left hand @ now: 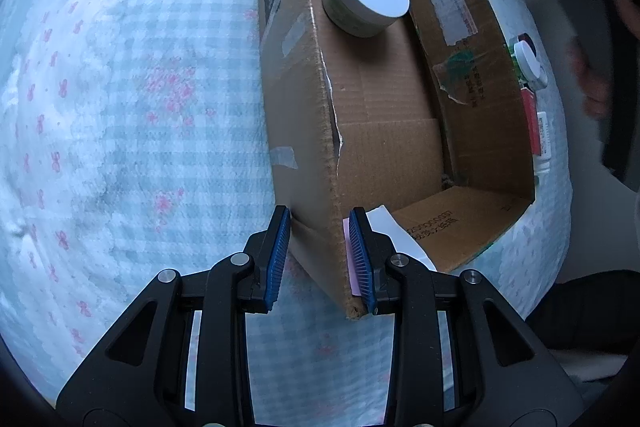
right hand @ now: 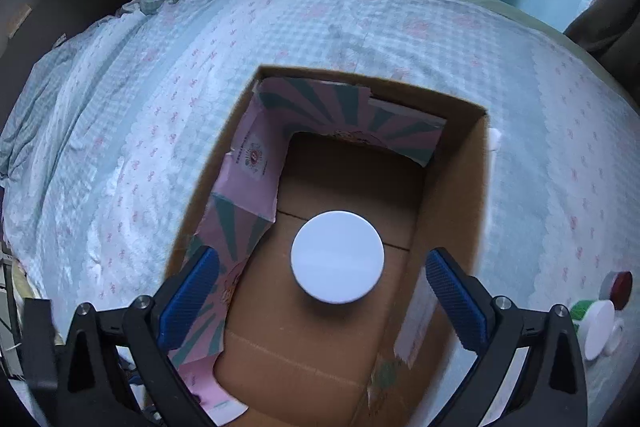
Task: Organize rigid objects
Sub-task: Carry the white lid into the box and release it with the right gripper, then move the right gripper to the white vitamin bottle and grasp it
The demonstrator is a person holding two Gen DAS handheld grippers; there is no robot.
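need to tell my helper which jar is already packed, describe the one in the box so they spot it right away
On the checked bedspread stands an open cardboard box. The round jar with the flat white lid sits alone on the box floor. The other white-capped containers lie outside on the bedspread, past the box's right wall.

Open cardboard box (right hand: 452,195) on the checked bedcover, pink-and-green printed flaps folded inward. White-lidded round jar (right hand: 337,257) stands upright on its floor; more white-capped containers (right hand: 598,327) lie outside, beside the box.
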